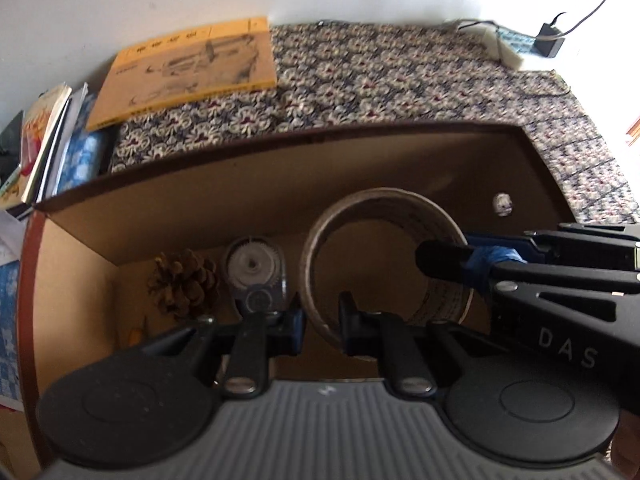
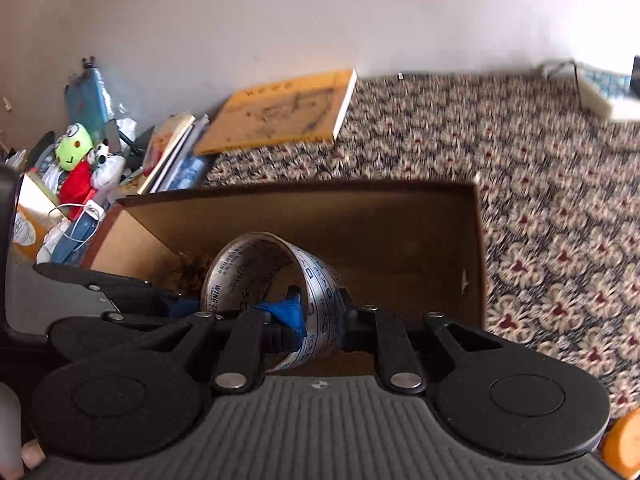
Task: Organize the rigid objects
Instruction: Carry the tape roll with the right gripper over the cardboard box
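Tape roll (image 2: 276, 280) inside box (image 2: 400, 216), clamped by right tool (image 2: 320, 320) and left tool (image 1: 322, 320).

Right tongs (image 1: 460, 268), arm: white letters "DAS". Tape roll (image 2: 240, 280), inner core: "WING T…", remaining print illegible. Orange book (image 1: 188, 68): title unreadable.

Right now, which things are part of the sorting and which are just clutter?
Job: brown cardboard box; tape roll gripped by right gripper; brown pine cone; grey correction-tape dispenser.
Clutter: orange book; green plush toy; leaning books.
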